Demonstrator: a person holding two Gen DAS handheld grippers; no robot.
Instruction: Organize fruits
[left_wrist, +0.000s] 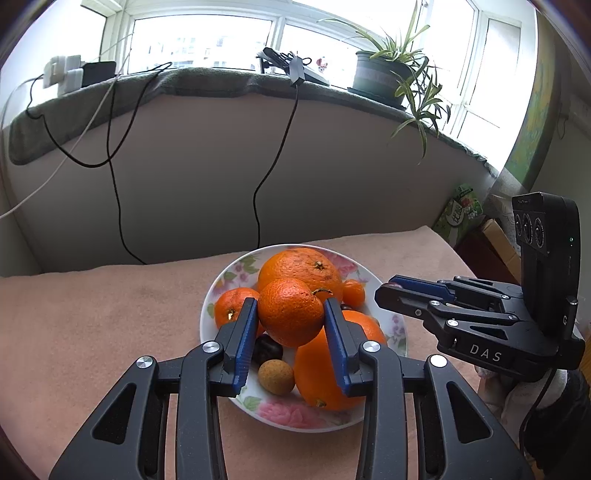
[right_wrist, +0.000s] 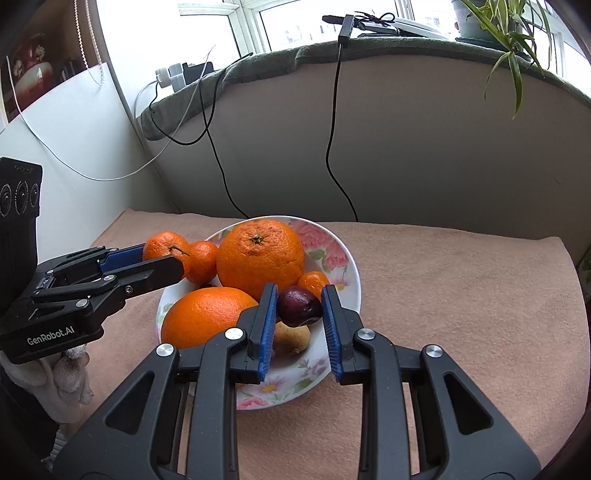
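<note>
A floral plate (left_wrist: 395, 325) (right_wrist: 347, 266) on the pink cloth holds several oranges, tangerines, a tan longan (left_wrist: 276, 376) and dark plums. My left gripper (left_wrist: 290, 314) is shut on a mid-size orange (left_wrist: 290, 312) above the plate; it also shows in the right wrist view (right_wrist: 162, 245). My right gripper (right_wrist: 299, 306) is shut on a dark plum (right_wrist: 298, 305) above the plate's near side; in the left wrist view this gripper (left_wrist: 391, 290) sits at the plate's right edge. The big orange (left_wrist: 299, 267) (right_wrist: 260, 256) lies at the plate's back.
A wall with a green-covered sill (left_wrist: 221, 83) rises behind the table, with black cables (left_wrist: 273, 166) hanging down. A potted plant (left_wrist: 380, 74) stands on the sill at right. The pink cloth (right_wrist: 461, 288) spreads on both sides of the plate. Boxes (left_wrist: 461, 210) stand at far right.
</note>
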